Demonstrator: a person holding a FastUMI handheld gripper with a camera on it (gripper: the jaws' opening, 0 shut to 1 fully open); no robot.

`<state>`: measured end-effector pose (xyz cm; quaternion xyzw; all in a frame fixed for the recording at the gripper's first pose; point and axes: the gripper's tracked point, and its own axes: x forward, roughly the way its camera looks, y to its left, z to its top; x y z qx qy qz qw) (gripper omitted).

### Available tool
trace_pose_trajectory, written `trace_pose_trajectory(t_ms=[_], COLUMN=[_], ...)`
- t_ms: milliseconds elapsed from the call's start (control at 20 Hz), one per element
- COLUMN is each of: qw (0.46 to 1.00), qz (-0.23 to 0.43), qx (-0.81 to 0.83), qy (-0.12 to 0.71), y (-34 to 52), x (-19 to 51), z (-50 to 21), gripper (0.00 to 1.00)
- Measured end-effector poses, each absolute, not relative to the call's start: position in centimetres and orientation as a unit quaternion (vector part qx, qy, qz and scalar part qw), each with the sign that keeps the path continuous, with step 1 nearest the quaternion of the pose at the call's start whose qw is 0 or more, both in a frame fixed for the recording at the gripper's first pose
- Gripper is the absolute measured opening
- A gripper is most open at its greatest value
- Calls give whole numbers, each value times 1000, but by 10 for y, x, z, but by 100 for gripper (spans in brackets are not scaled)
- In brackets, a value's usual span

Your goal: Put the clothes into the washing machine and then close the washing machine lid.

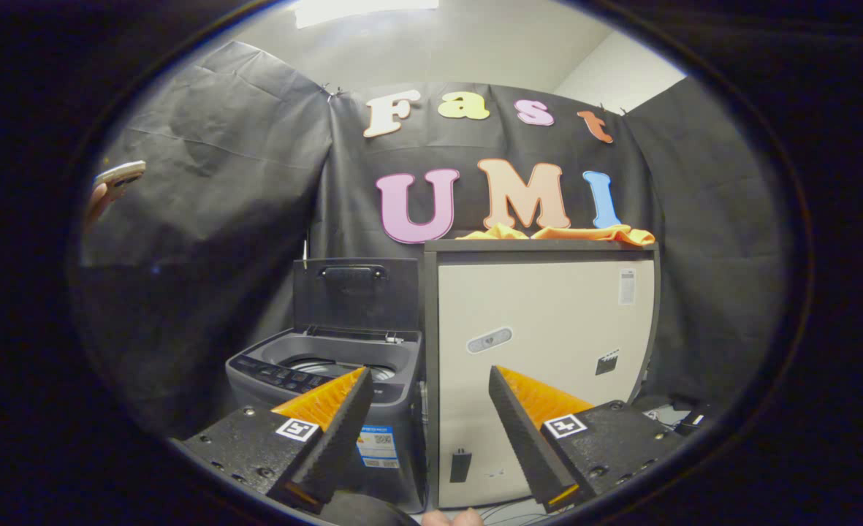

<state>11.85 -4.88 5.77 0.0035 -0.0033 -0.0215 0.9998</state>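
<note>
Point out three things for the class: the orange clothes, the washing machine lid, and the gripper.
orange clothes [559, 234], gripper view: middle of the heap on the cabinet top.
washing machine lid [354, 296], gripper view: raised panel below its handle.
gripper [429, 378], gripper view: open gap midway between fingertips.

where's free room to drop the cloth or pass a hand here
The grey top-loading washing machine stands lid-up, so its drum mouth is free. The beige cabinet's dark top is crowded by the orange cloth. The open gripper holds nothing.
</note>
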Motion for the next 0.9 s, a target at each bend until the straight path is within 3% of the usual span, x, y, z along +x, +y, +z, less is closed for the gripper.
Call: trace_pose_trajectory(t_ms=[900], qw=[1000], qz=[-28], qx=[-10], qy=[-8], y=[-94], x=[186], z=[128], gripper=[96])
